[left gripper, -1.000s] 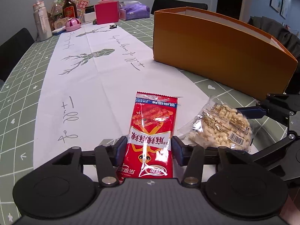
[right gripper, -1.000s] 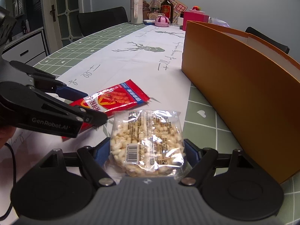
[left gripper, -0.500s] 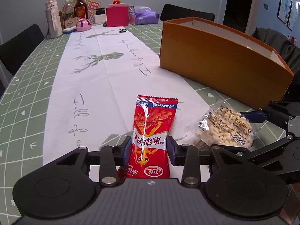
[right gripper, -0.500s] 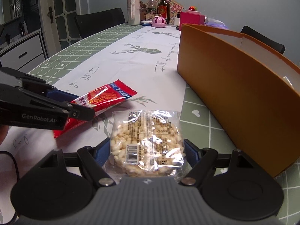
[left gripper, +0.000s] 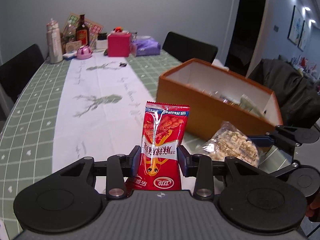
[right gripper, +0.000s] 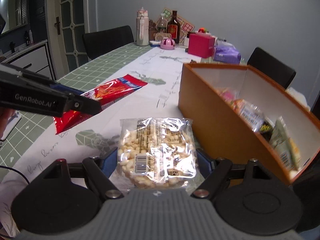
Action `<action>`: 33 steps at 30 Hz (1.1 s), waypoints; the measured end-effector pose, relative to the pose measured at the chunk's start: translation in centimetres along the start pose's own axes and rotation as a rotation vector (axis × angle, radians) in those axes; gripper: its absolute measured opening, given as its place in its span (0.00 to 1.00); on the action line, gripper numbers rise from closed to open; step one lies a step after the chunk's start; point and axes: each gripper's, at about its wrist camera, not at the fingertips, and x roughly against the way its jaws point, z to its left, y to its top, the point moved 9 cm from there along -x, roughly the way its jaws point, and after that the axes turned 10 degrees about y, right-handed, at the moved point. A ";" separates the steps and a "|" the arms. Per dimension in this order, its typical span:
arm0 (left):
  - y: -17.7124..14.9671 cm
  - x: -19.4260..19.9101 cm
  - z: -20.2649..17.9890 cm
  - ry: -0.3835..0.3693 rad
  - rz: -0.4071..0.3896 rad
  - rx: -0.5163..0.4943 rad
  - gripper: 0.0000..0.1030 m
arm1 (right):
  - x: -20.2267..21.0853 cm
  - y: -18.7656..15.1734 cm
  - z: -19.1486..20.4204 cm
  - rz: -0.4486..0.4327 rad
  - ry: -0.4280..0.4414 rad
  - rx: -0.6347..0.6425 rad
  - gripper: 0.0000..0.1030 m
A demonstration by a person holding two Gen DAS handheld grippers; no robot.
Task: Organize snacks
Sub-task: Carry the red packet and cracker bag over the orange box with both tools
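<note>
Currently both grippers carry a snack each, clear of the tabletop.

Left gripper (left gripper: pixel 159 160): jaws clenched on the red snack packet (left gripper: pixel 162 144). Blue pads press the packet's lower half from both sides; the foil bows slightly between them. Packet stands up and forward from the jaws, serrated top edge farthest from the camera, its print upside down in the left wrist view. In the right wrist view the same packet (right gripper: pixel 112 94) sticks out beyond the left gripper's (right gripper: pixel 86 104) fingertips, tilted, with its lower corner hanging below them.

Right gripper (right gripper: pixel 157 160): jaws set wide, grasping the clear bag of puffed rice (right gripper: pixel 156 152). Pads meet the bag's left and right edges; barcode label sits near the jaw line, the bag's sealed end points forward. From the left wrist view this bag (left gripper: pixel 232 148) shows just right of the left jaws, with the right gripper's (left gripper: pixel 260 140) finger against its far side.

Orange box (right gripper: pixel 230 120): ahead and to the right of the right jaws, open top, white inside, several wrapped snacks already lying in it (blurred, labels not readable). In the left wrist view the box (left gripper: pixel 200 104) lies beyond and right of the left jaws.

Table (left gripper: pixel 32 104): green checked cloth with a white runner (left gripper: pixel 96 108) below and ahead of both jaws. Far end, well apart from both: bottles (left gripper: pixel 82 32), pink box (left gripper: pixel 119 45), purple pack (left gripper: pixel 147 48).
</note>
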 end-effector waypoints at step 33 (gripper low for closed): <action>10.6 -13.8 -13.5 -0.110 0.245 0.081 0.43 | -0.6 3.1 -18.5 0.112 -0.057 -0.271 0.76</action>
